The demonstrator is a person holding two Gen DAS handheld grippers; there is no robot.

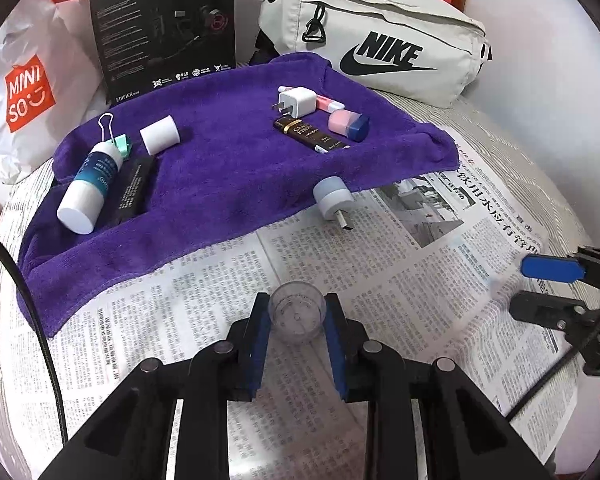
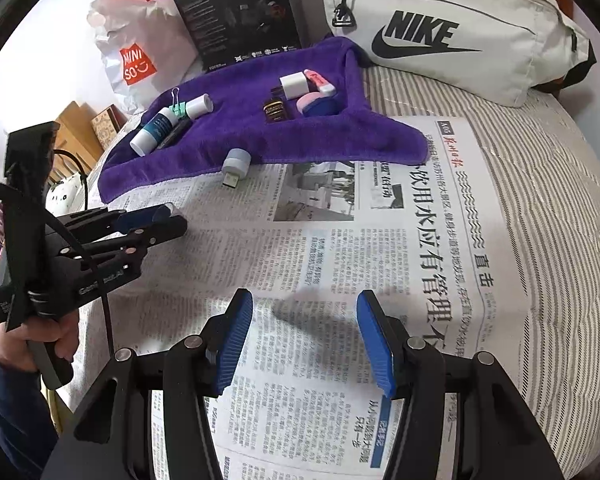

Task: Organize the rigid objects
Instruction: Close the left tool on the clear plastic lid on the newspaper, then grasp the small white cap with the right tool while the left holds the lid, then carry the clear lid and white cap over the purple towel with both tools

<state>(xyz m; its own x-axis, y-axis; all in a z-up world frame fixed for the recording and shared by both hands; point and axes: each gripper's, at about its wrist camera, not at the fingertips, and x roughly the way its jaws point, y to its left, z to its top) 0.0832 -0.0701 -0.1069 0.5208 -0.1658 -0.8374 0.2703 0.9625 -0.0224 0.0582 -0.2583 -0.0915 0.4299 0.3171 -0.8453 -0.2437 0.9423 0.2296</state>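
Note:
My left gripper [image 1: 297, 303] is shut on a small clear plastic cap [image 1: 296, 316], low over the newspaper [image 1: 400, 280]. The right gripper [image 2: 304, 300] hangs open above the newspaper with nothing between its blue pads [image 2: 236, 340]. Behind lies a purple towel [image 1: 228, 176]. At its left are a white bottle with a teal label [image 1: 90, 184], a mint binder clip [image 1: 118, 140], a white cap [image 1: 160, 135] and a black stick [image 1: 134, 190]. At its right are a white charger [image 1: 298, 102], a pink case [image 1: 330, 104], a pink-and-blue piece [image 1: 348, 124] and a dark tube [image 1: 312, 136]. A pale USB light [image 1: 334, 198] rests at the towel's front edge.
A grey Nike bag [image 1: 380, 40] lies behind the towel on the right. A black headset box [image 1: 164, 28] and a white Miniso bag [image 1: 24, 96] stand at the back left. Striped bedding [image 2: 540, 200] spreads beyond the newspaper on the right. A hand [image 2: 32, 344] holds the left gripper's handle.

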